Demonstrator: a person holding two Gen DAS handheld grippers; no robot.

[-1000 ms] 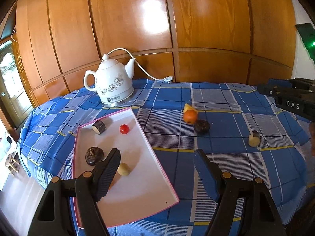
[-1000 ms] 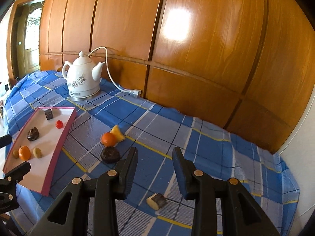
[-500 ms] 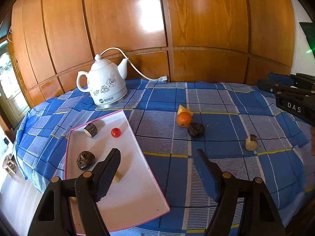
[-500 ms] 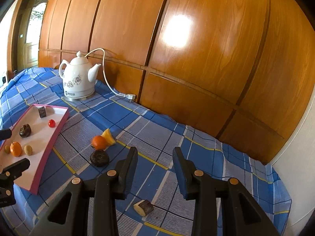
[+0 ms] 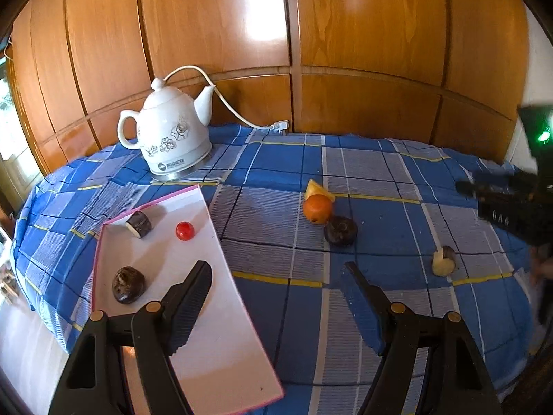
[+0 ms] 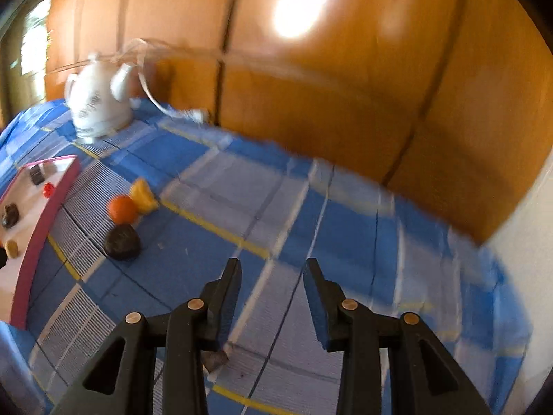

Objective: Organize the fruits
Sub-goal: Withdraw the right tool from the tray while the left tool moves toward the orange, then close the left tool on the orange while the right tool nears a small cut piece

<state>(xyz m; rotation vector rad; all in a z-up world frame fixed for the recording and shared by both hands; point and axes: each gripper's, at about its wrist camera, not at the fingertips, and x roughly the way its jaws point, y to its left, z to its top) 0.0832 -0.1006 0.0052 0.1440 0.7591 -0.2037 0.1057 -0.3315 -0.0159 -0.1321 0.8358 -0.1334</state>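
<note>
A white tray with a pink rim lies at the table's left and holds a dark cut piece, a red cherry tomato and a dark round fruit. On the blue checked cloth lie an orange, a yellow wedge, a dark fruit and a cut piece. My left gripper is open and empty above the tray's right edge. My right gripper is open and empty; the cut piece lies partly hidden below its left finger.
A white electric kettle with a white cord stands at the back left, before a wooden panel wall. The right gripper's body shows at the right edge. The right wrist view is motion-blurred.
The left gripper has drawn back and turned left, so two small fruits on the tray are now hidden. The right gripper has moved forward and down over the cut piece.
</note>
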